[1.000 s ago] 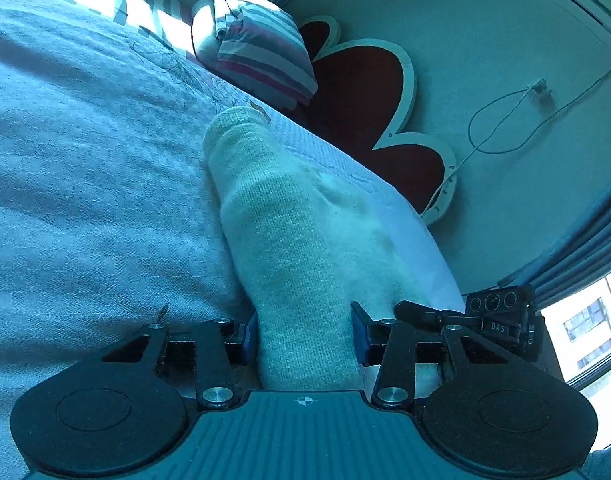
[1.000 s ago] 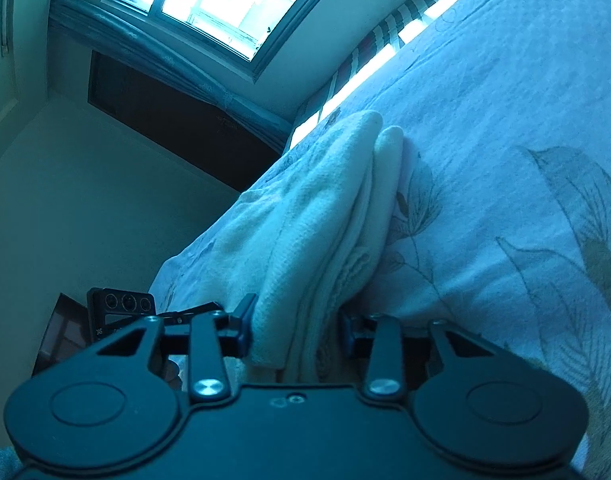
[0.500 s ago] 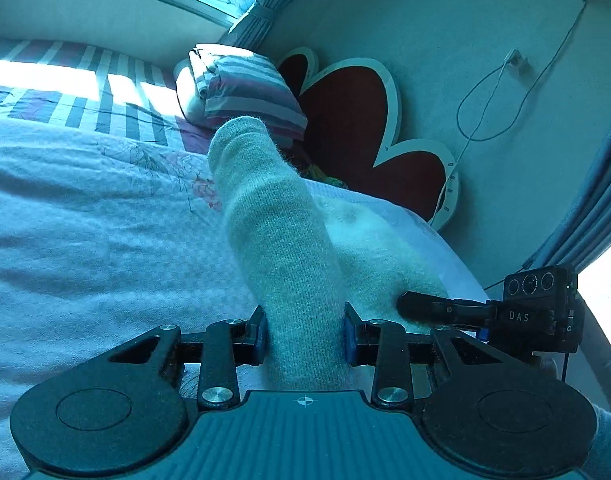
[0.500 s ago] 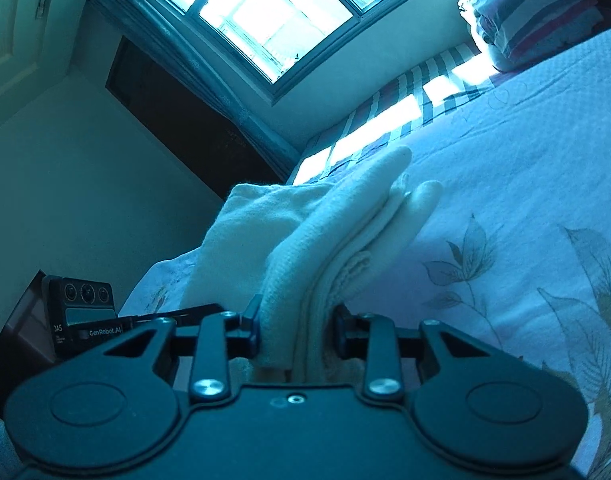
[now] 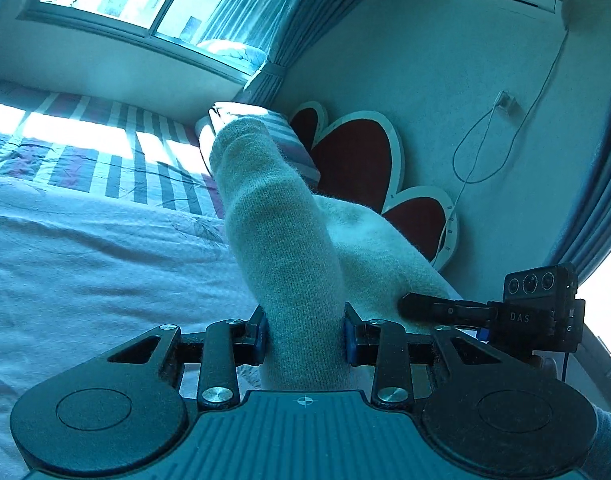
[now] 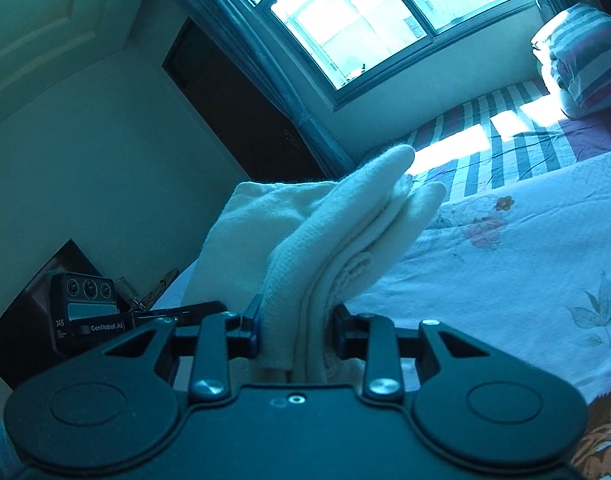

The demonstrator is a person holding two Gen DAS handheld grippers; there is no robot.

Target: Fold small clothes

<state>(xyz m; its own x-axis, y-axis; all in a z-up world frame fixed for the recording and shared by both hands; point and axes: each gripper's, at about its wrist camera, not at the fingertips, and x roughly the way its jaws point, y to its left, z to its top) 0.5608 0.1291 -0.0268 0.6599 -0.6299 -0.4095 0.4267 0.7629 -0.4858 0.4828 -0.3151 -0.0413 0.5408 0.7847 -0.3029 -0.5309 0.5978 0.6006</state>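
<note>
A cream knitted garment (image 5: 289,248) is lifted off the bed and stretched between both grippers. My left gripper (image 5: 304,338) is shut on one bunched end of it, which sticks up past the pads like a thick roll. In the right wrist view my right gripper (image 6: 295,332) is shut on the other end of the cream garment (image 6: 337,236), where several folded layers fan out ahead of the pads. Each view shows the other gripper at the side: the right gripper (image 5: 425,306) on the right, the left gripper (image 6: 173,314) on the left.
Below lies a bed with a pale blue quilt (image 5: 85,256) printed with flowers (image 6: 485,228). A striped sheet (image 5: 105,160) and striped pillow (image 6: 585,64) lie by the window (image 6: 365,12). A red flower-shaped headboard (image 5: 357,168) stands against the wall. A dark door (image 6: 233,108) is at left.
Both grippers tightened on the garment and rose, lifting it off the quilt. The views tilted up, so window and walls now fill the upper parts.
</note>
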